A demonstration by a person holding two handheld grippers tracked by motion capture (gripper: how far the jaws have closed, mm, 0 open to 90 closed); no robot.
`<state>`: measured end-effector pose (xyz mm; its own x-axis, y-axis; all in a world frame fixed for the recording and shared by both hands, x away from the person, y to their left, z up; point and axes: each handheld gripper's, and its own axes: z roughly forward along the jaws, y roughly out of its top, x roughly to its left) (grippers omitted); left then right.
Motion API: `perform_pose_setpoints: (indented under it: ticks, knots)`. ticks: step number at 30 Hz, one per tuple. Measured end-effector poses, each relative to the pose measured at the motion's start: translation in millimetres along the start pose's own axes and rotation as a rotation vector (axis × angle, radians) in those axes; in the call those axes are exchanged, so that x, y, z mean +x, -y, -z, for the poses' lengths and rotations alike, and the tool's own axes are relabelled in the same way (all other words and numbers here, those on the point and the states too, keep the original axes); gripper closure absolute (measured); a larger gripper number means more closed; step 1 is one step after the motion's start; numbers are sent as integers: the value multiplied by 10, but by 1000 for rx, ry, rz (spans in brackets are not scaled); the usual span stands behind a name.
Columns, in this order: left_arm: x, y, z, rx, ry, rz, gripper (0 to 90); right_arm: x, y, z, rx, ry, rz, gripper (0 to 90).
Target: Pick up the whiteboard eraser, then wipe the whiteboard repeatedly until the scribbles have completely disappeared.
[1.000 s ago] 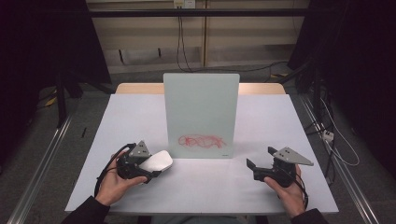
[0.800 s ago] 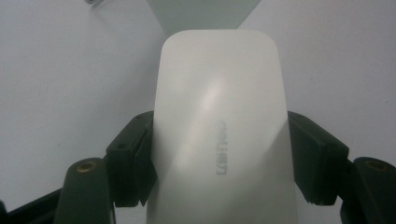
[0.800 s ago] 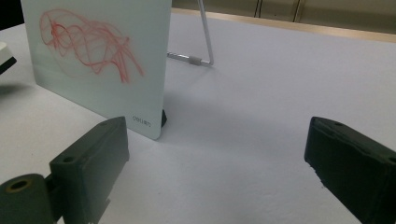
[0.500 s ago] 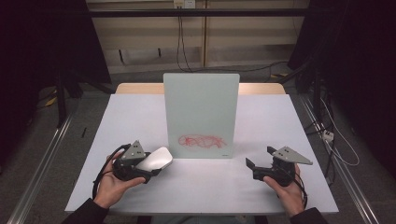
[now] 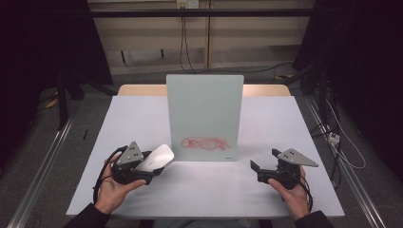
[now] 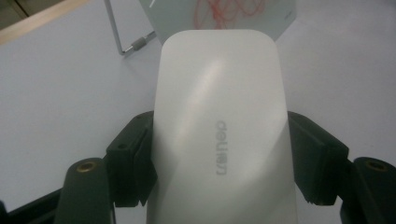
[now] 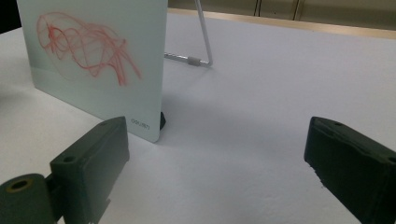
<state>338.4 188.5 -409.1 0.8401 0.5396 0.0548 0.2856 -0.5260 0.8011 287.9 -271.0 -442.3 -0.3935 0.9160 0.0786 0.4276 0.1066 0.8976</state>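
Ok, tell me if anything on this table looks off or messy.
One thing: red scribbles mark the lower part of the upright whiteboard. The board stands straight on its wire stand. The left gripper holds a white eraser; the right gripper is open, empty.

Upright whiteboard (image 5: 205, 116) stands ahead of both grippers, between them, blocking straight path across table (image 5: 285, 123) middle. Left gripper (image 5: 151, 167) with white eraser (image 6: 219, 126) clamped in jaws: board's lower left corner just ahead, bare table to its left and behind. Right gripper (image 5: 267, 166), jaws wide apart, nothing between: board's lower right corner near, ahead-left; open tabletop ahead and to right. Wire stand leg (image 7: 203, 42) juts behind board, obstacle for passing round back.
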Motion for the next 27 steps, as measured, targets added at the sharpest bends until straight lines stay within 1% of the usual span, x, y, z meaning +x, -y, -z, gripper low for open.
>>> perform_pose_setpoints:
  ticks: [1,6,10,12,14,15,17,18,19,21,23,24,27]
  knots:
    - [-5,0,7,-12,-8,4,311,4,-1,3,0,-2,4,67]
    - [-16,-13,32,-46,-13,11,311,4,0,12,-3,1,7,67]
    - [-44,-33,44,-59,-13,-6,311,1,-1,12,-4,-1,9,68]
    - [-64,-39,47,-73,-15,-12,311,8,-3,7,-1,-4,9,67]
    - [-82,-43,38,-85,-10,-11,311,14,-8,2,-2,-3,10,68]
    - [-87,-46,34,-85,-8,-17,311,15,-6,1,1,-3,7,68]
    - [-98,-53,16,-94,2,-10,311,8,-1,4,2,-3,5,68]
    - [-106,-60,10,-86,1,-18,311,2,1,8,1,-1,5,67]
    - [-121,-63,2,-95,-2,-15,311,2,0,13,-2,1,2,67]
    - [-142,-83,-1,-96,4,-17,311,9,-1,13,-2,2,4,67]
    - [-165,-116,-3,-102,-2,-23,311,9,2,11,2,-4,10,68]
    - [-177,-136,-9,-108,-1,-18,311,9,2,11,2,-4,10,68]
    - [-214,-188,-29,-105,-1,-38,311,5,2,20,-4,-5,7,68]
